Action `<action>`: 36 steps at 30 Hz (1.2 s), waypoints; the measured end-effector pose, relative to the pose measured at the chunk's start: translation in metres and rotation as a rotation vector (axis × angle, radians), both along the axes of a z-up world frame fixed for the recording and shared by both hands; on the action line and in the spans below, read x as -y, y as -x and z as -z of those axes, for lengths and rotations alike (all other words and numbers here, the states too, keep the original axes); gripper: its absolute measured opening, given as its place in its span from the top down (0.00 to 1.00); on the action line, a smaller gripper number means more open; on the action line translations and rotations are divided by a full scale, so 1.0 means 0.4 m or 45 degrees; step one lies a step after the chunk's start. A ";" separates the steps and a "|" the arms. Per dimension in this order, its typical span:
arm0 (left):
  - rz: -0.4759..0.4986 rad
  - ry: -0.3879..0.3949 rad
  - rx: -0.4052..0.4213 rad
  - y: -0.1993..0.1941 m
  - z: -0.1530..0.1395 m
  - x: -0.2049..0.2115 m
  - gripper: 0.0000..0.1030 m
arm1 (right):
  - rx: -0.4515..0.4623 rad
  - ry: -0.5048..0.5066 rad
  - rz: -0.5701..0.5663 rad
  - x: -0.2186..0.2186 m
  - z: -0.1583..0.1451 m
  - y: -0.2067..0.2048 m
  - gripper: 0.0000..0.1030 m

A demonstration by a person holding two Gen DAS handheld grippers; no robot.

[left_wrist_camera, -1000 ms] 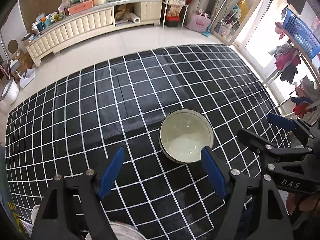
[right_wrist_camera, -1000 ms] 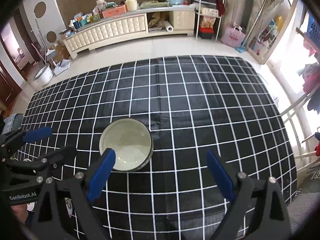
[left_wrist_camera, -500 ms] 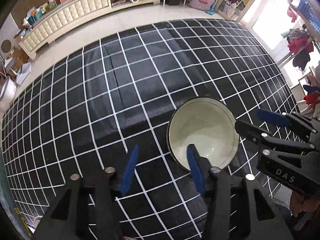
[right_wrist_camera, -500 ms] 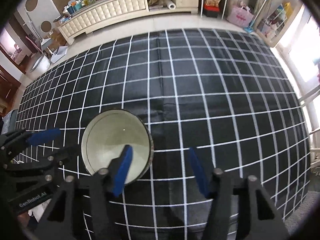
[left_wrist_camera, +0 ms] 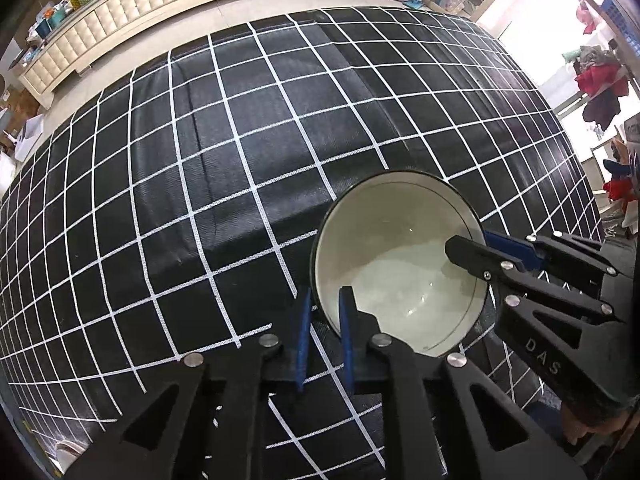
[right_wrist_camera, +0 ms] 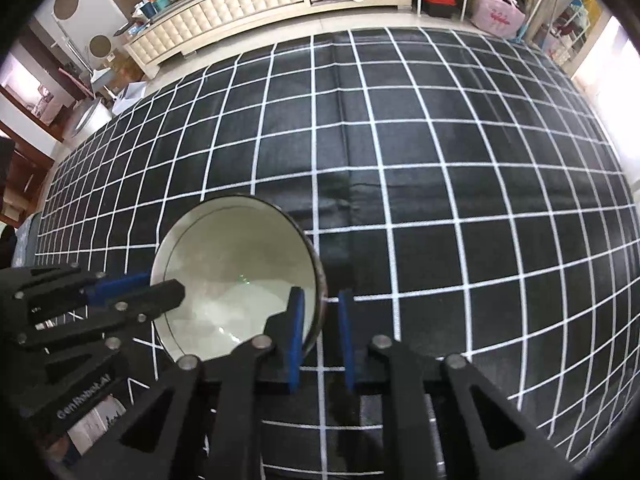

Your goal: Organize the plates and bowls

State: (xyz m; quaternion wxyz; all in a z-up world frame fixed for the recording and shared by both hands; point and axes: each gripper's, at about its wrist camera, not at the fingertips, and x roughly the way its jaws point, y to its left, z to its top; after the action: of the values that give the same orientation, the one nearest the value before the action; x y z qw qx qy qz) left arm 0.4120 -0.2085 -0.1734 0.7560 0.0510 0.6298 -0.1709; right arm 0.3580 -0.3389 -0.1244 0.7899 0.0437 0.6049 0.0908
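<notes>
A pale green bowl point(left_wrist_camera: 400, 264) with a dark rim stands on the black cloth with a white grid point(left_wrist_camera: 200, 160). My left gripper point(left_wrist_camera: 326, 296) is shut on the bowl's near-left rim, one blue pad outside and one inside. The right gripper point(left_wrist_camera: 472, 242) grips the opposite rim, its black finger reaching inside the bowl. In the right wrist view the bowl point(right_wrist_camera: 236, 264) sits low left, with the right gripper point(right_wrist_camera: 321, 296) clamped over its right rim. The left gripper point(right_wrist_camera: 164, 283) holds the left rim there.
The gridded cloth point(right_wrist_camera: 440, 160) stretches far ahead and to both sides of the bowl. Beyond it lie pale floor and a long cream cabinet point(left_wrist_camera: 120, 20). Hanging clothes point(left_wrist_camera: 600, 80) are at the right. A white item point(right_wrist_camera: 100, 420) lies near the lower left.
Both grippers came down toward the bowl and went from wide open to shut, each over one side of its rim. The bowl looms larger in both views.
</notes>
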 end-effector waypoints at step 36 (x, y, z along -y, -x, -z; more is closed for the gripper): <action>-0.158 0.035 0.181 0.234 -0.285 -0.253 0.91 | 0.205 0.027 -0.061 -0.204 -0.243 0.172 0.89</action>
State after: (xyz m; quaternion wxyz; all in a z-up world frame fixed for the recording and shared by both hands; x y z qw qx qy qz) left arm 0.3183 -0.1072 -0.0594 0.8087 0.0135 0.5740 -0.1281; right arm 0.2894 -0.2572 -0.0271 0.8339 0.0136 0.5413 0.1065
